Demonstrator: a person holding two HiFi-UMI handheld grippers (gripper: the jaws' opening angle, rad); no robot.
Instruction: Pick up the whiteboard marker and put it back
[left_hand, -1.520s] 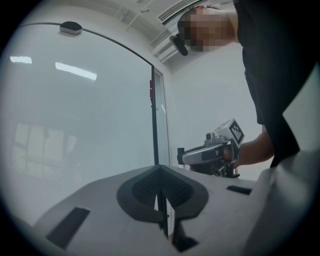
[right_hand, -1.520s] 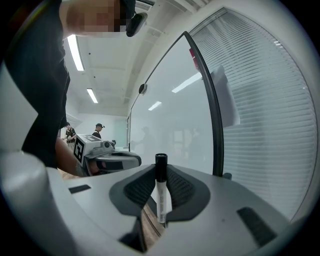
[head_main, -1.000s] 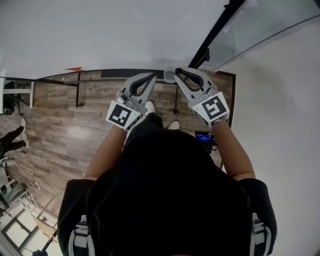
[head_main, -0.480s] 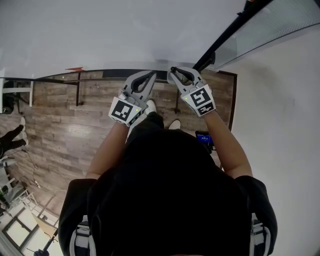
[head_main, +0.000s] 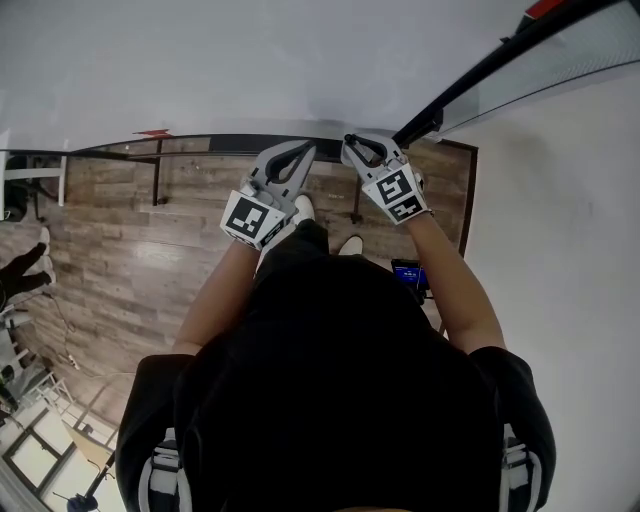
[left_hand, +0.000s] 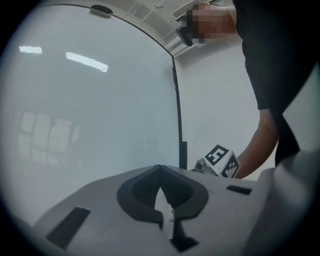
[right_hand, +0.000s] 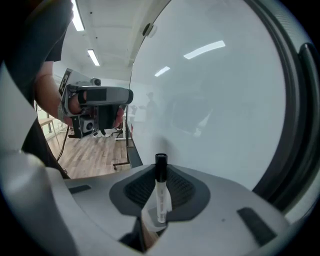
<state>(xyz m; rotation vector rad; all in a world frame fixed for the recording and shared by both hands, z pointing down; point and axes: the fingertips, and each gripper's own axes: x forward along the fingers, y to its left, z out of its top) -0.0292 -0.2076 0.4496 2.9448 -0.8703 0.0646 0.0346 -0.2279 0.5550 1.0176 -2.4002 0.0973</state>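
The whiteboard marker (right_hand: 160, 192), white with a black cap, stands upright between the pads of my right gripper (right_hand: 160, 172), which is shut on it. Its cap points at the whiteboard (right_hand: 210, 100) just ahead. In the head view the right gripper (head_main: 352, 148) is raised at the board's lower edge, by the dark tray ledge (head_main: 230, 145), and the marker is hidden there. My left gripper (head_main: 298, 156) hangs close beside it, shut with nothing in it (left_hand: 160, 172). The right gripper's marker cube (left_hand: 220, 161) shows in the left gripper view.
The whiteboard's black frame (head_main: 480, 80) runs up to the right beside a white wall. Below lies a wood floor (head_main: 130, 260) with the board's stand legs (head_main: 158, 190). Another person's feet (head_main: 20, 270) are at the far left. A small device with a blue screen (head_main: 408, 272) sits near my feet.
My right gripper has moved left and closer to the whiteboard's lower edge with the marker in it. The left gripper has hardly moved.
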